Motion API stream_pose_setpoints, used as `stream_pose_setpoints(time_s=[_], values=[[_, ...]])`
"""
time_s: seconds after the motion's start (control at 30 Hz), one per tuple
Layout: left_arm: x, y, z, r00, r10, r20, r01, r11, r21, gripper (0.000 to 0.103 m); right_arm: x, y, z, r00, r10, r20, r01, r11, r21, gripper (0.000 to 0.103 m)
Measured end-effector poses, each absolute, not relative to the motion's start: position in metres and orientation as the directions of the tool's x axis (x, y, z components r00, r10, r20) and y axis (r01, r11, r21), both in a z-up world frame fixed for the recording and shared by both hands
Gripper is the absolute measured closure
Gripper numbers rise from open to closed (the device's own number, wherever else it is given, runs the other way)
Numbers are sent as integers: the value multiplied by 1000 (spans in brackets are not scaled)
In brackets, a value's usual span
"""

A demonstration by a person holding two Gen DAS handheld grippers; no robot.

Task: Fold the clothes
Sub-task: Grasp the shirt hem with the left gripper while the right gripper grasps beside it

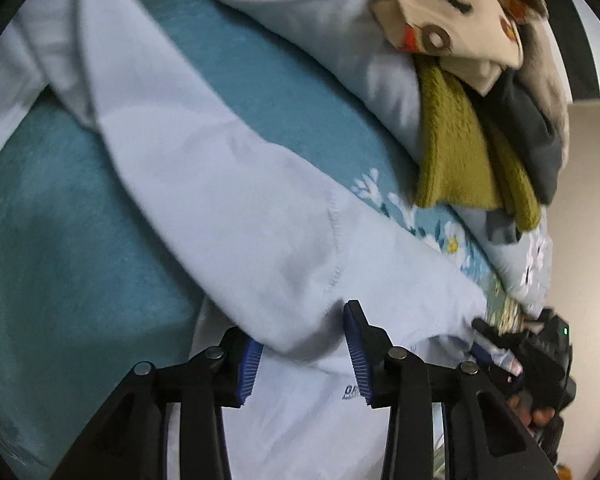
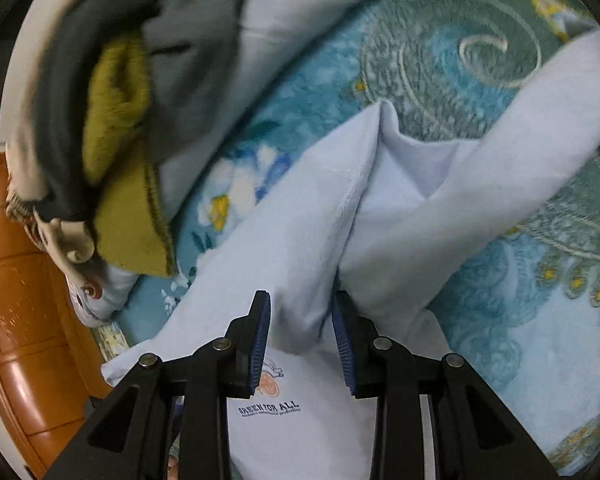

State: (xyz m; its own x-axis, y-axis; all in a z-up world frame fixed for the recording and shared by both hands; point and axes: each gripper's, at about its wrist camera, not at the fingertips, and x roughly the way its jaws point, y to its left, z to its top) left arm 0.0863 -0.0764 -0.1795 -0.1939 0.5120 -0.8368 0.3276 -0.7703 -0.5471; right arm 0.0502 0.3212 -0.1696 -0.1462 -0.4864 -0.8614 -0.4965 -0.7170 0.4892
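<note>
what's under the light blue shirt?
The light blue shirt lies on a teal floral blanket, which shows around it on all sides. The shirt's folded-over sleeves cover part of its own printed front. Whatever lies beneath the blanket is hidden.

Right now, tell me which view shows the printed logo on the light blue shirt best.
The right wrist view: the logo on the light blue shirt reads "GREEN FOR ALL" under an orange emblem. The left wrist view shows only a few letters.
</note>
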Motion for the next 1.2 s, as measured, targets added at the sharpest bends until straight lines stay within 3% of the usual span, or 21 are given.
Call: stream_pose_setpoints(time_s=[0.03, 0.07, 0.17, 0.4, 0.63, 0.7, 0.73, 0.77, 0.83, 0.93, 1.03, 1.2], values=[[84, -76, -176, -189, 516, -836, 315, -774, -549, 78, 49, 322, -172, -147, -510, -847, -499, -701, 509, 78], [82, -77, -172, -186, 525, -831, 305, -773, -557, 85, 47, 322, -172, -148, -532, -833, -493, -691, 529, 96], [69, -83, -159, -212, 569, -794, 291, -739, -608, 94, 33, 320, -161, -164, -567, -807, -443, -689, 574, 97], [12, -101, -129, -361, 636, -682, 307, -610, -731, 96, -19, 330, -111, -281, -599, -750, -356, -661, 661, 98], [-26, -110, -140, -378, 575, -726, 431, -585, -687, 96, -47, 320, -109, -303, -594, -745, -328, -669, 667, 94], [-26, -113, -139, -382, 562, -734, 439, -588, -679, 93, -48, 320, -105, -311, -599, -738, -304, -673, 674, 90], [-24, -117, -136, -401, 571, -717, 434, -571, -697, 88, -47, 323, -101, -321, -602, -731, -284, -676, 681, 75], [-23, -120, -133, -419, 580, -699, 427, -553, -715, 75, -45, 326, -96, -331, -605, -724, -264, -678, 686, 65], [-17, -128, -126, -462, 594, -658, 414, -512, -753, 57, -40, 334, -86, -355, -606, -712, -221, -685, 694, 63], [-1, -143, -104, -513, 587, -626, 367, -510, -778, 52, -14, 370, -68, -425, -579, -696, -174, -703, 690, 63], [25, -150, -86, -507, 555, -660, 323, -587, -742, 49, 27, 423, -55, -503, -455, -735, -194, -769, 609, 63], [77, -138, -108, -448, 553, -702, 354, -611, -708, 44, 108, 524, -67, -560, -208, -802, -408, -773, 486, 55]])
